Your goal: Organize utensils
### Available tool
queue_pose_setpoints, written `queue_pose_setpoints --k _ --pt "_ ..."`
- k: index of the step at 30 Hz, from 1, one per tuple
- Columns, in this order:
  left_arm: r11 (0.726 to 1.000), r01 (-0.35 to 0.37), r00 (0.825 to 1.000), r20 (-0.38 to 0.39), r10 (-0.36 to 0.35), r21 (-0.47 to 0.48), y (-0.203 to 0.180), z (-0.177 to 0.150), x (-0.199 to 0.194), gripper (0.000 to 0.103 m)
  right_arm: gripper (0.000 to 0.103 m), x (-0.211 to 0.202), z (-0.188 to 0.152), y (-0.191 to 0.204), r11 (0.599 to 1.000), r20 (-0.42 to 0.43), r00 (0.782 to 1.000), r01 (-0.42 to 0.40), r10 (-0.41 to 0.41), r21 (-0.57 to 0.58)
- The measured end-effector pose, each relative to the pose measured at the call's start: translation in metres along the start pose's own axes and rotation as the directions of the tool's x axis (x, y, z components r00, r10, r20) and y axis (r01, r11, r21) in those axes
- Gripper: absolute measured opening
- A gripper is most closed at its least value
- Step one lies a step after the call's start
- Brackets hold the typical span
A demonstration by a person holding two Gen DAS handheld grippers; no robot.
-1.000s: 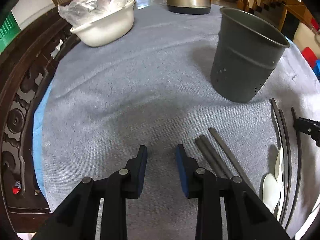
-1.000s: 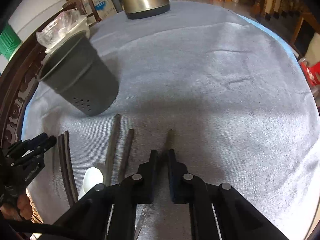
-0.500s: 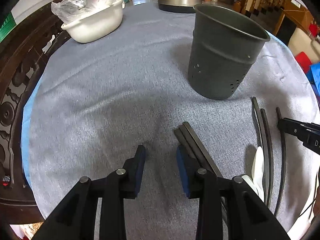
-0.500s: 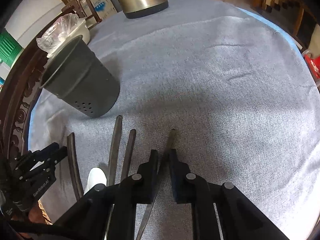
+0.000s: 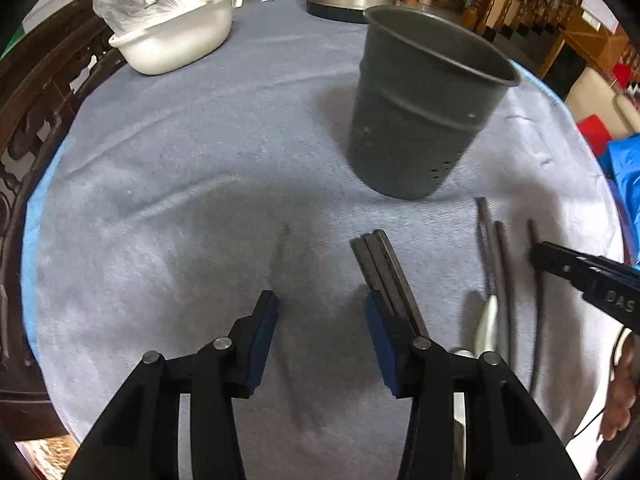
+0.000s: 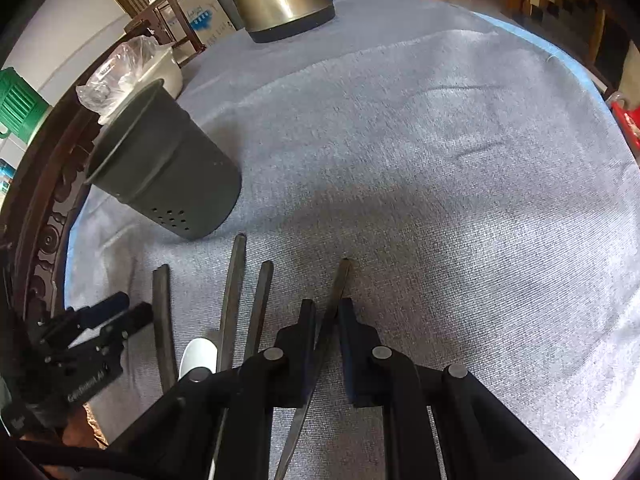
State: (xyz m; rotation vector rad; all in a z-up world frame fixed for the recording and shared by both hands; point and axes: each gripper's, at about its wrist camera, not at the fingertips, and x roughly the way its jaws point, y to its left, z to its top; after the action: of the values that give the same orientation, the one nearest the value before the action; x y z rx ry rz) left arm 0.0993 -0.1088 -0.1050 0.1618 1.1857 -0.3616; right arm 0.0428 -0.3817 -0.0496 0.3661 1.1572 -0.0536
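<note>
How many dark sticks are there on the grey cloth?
6. A bundle of three lies leftmost in the right wrist view, two loose sticks beside it, and a single stick sits pinched in the right gripper. More may hide under the grippers.

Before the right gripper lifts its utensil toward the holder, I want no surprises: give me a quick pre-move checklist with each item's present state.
1. Right gripper closed on the dark utensil: ok.
2. Utensil holder upright, mouth open: ok.
3. Holder empty inside: cannot tell.
4. Left gripper holding nothing, its jaws just opening over bare cloth: ok.
5. Bundle of dark sticks between the left jaws: not ok, it lies beside the right finger.
</note>
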Motion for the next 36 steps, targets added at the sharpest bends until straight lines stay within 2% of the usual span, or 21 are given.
queue_pose_setpoints --k 4,7,8,11,18,23,26,30,35,36 --pt "1.0 0.003 1.0 0.01 -0.003 0.011 0.0 -0.006 -0.003 0.047 0.015 0.0 0.0 0.001 1.0 0.004 1.0 0.01 -0.01 -0.011" --pt "0.996 0.083 0.996 0.02 -0.082 -0.026 0.005 -0.002 -0.007 0.047 0.015 0.0 0.0 0.001 1.0 0.004 1.0 0.01 -0.01 -0.013" --pt "0.996 0.086 0.996 0.024 -0.086 -0.027 0.006 0.0 -0.007 0.047 0.015 0.0 0.0 0.001 1.0 0.004 1.0 0.005 -0.005 -0.01" --pt "0.998 0.06 0.998 0.002 -0.06 -0.033 0.007 0.001 -0.003 0.047 0.015 0.0 0.0 -0.001 1.0 0.001 1.0 -0.004 0.004 -0.001" --pt "0.998 0.044 0.999 0.018 -0.043 -0.037 -0.002 0.003 0.001 0.05 0.015 0.0 0.0 0.0 1.0 0.008 1.0 0.006 -0.006 -0.008" --pt "0.998 0.046 0.999 0.005 -0.046 -0.034 0.012 0.004 0.005 0.052 0.015 0.0 0.0 -0.001 1.0 0.003 1.0 0.003 -0.003 -0.017" --pt "0.999 0.017 1.0 -0.009 -0.017 -0.039 0.026 0.002 0.005 0.051 0.015 0.0 0.0 -0.002 1.0 0.001 1.0 -0.004 0.004 -0.013" --pt "1.0 -0.028 1.0 -0.011 0.028 -0.002 0.022 -0.001 0.005 0.051 0.015 0.001 0.0 -0.001 1.0 0.001 1.0 0.005 -0.005 -0.018" --pt "0.998 0.035 0.999 -0.02 -0.036 -0.046 0.014 0.002 0.003 0.051 0.015 0.003 0.003 0.008 0.998 -0.026 0.999 0.044 -0.045 -0.04" --pt "0.999 0.022 0.999 -0.022 -0.023 -0.036 0.009 0.001 0.003 0.051 0.015 0.004 0.004 0.011 0.997 -0.032 0.998 0.057 -0.059 -0.053"
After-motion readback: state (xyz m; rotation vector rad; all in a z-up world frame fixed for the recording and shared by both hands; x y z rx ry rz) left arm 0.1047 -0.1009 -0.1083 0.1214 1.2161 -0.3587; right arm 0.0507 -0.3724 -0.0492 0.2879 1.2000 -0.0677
